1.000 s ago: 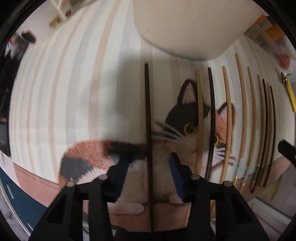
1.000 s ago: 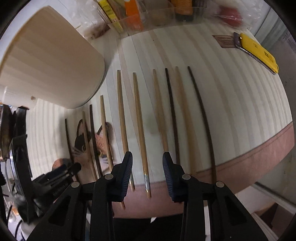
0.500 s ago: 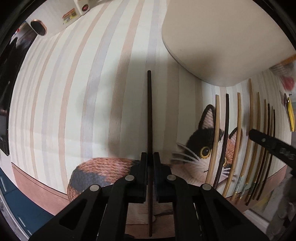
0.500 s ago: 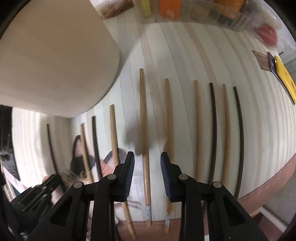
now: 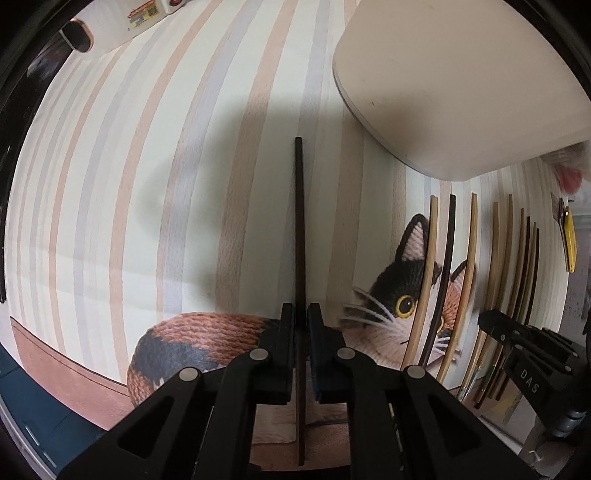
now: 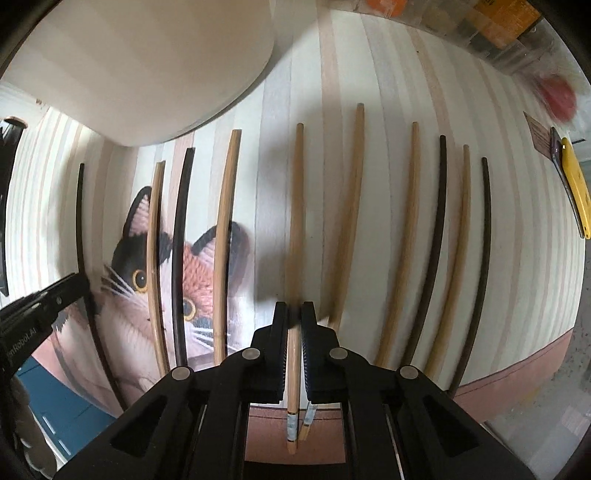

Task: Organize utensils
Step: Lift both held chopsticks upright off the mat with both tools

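Note:
My left gripper point(image 5: 301, 321) is shut on a dark chopstick point(image 5: 299, 221), which it holds lengthwise over the striped mat, left of the cat's face. A row of several light and dark chopsticks point(image 5: 448, 266) lies to its right. In the right wrist view, my right gripper point(image 6: 294, 317) points down into that row, its jaws closing tight on a light wooden chopstick point(image 6: 295, 221) with a banded tip. Neighbouring chopsticks point(image 6: 406, 236) lie on both sides of it. Each gripper shows at the edge of the other's view: the right gripper point(image 5: 517, 343) and the left gripper point(image 6: 44, 299).
A large beige container point(image 5: 461, 85) stands at the far side of the mat, also in the right wrist view as the container point(image 6: 140, 66). A yellow tool point(image 6: 574, 184) lies at the right edge. Boxes and packets point(image 6: 498, 22) crowd the back. The cat-print mat point(image 5: 110, 184) is bare on the left.
My left gripper shut on the dark chopstick and carried it left, away from the row. My right gripper came down over a light chopstick and closed on it.

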`<state>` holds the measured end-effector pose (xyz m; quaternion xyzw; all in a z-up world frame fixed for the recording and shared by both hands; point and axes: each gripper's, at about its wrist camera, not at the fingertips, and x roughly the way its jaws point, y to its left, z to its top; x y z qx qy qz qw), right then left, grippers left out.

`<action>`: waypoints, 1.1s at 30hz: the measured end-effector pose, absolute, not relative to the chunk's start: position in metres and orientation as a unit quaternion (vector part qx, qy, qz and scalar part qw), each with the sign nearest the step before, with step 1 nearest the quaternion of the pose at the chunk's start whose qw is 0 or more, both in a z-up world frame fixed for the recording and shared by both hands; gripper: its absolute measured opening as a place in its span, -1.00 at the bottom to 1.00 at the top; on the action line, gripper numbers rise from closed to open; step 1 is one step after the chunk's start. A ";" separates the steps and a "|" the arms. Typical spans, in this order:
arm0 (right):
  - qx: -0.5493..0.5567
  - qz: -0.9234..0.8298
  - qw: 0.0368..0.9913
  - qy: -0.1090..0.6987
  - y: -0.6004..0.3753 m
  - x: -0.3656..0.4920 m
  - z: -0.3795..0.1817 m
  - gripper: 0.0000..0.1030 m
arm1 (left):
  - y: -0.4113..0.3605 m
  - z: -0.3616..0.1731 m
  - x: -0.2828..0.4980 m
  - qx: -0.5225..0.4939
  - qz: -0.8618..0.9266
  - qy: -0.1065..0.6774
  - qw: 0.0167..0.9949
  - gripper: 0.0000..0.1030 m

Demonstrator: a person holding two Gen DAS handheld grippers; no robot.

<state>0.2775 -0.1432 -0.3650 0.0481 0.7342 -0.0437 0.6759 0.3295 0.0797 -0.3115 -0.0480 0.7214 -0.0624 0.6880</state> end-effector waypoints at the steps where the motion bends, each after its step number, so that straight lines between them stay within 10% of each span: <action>1: 0.047 -0.044 0.674 0.736 -0.142 0.278 -0.364 -0.85 | 0.082 -0.314 0.330 -0.044 -0.062 0.723 0.687 -0.85; 33: 0.031 -0.047 0.666 0.744 -0.143 0.313 -0.377 -0.83 | 0.011 -0.319 0.318 0.057 -0.037 0.711 0.700 -0.93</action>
